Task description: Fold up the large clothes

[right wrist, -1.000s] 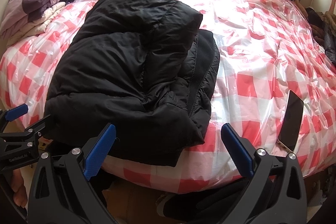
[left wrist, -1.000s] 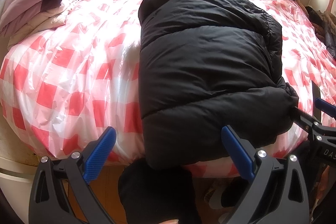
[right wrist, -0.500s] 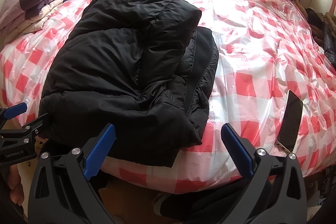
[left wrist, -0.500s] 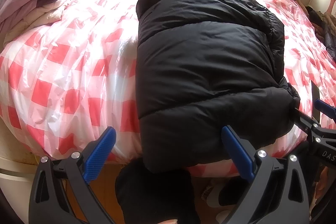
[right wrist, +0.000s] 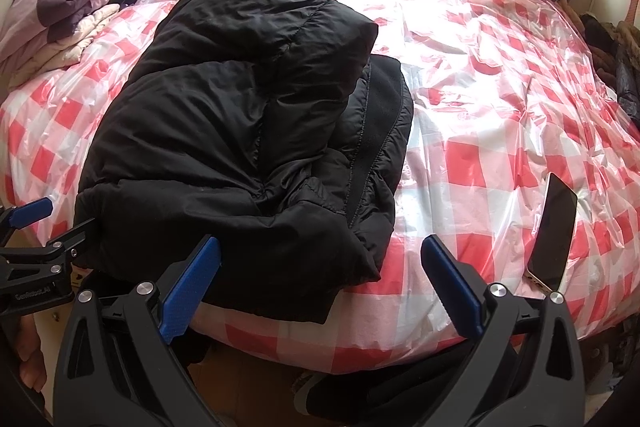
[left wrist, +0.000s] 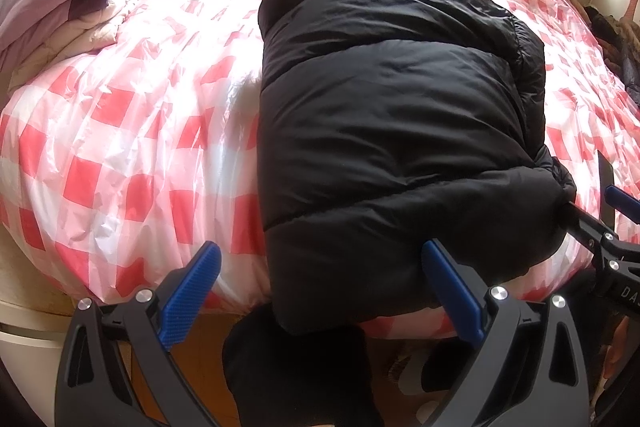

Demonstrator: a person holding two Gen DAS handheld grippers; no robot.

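A folded black puffer jacket (right wrist: 248, 131) lies on a bed (right wrist: 480, 75) covered in red-and-white checked plastic, its near edge overhanging the bed's front. Left tongs (left wrist: 320, 299) and right tongs (right wrist: 320, 283) — both spread wide, holding nothing — sit at the jacket's 2 near corners. A phone (right wrist: 554, 231) rests on the cover, right of the jacket.

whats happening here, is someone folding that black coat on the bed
Yes. A person with a gripper in each hand is working on a black puffer jacket, which lies folded into a bulky bundle at the near edge of a bed covered in red-and-white checked plastic. Both the left gripper and right gripper are open and hold nothing. A phone lies to the jacket's right.
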